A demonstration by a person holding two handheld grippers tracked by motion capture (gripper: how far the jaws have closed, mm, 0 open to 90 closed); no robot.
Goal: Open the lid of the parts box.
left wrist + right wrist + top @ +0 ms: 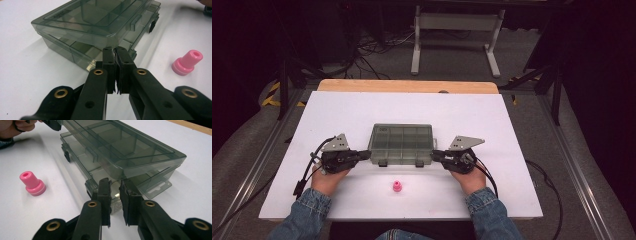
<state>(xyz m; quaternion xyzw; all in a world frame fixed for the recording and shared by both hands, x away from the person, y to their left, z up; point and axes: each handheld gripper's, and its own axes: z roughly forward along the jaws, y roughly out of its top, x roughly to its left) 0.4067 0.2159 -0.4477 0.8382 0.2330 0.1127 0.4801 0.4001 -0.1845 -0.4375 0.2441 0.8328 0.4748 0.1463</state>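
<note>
Now I look at the high view from left to right. My left gripper [363, 155] sits at the left middle of the frame. Its tips point right, at the short left end of the box [402, 141]. Its jaws are closed tight, and the tips touch the box just under the corner of the lid [100, 17]. I cannot tell if a thin bit of the lid is pinched between them.

The box lies in the middle of the frame on the white table [412, 105]. Its long side runs left to right, so each short end faces one gripper. Both hands are just as near to it. The lid is up a little from the bottom half.

Below the box, near the bottom middle of the frame, stands a small pink cap [397, 187], well apart from both grippers.

My right gripper [435, 156] is at the right middle, and its tips point left at the other short end. Its jaws are narrow, with the rim of the bottom half between them. I cannot tell if they squeeze it.

I think the left side should lift the lid while the right side keeps the bottom down.
</note>
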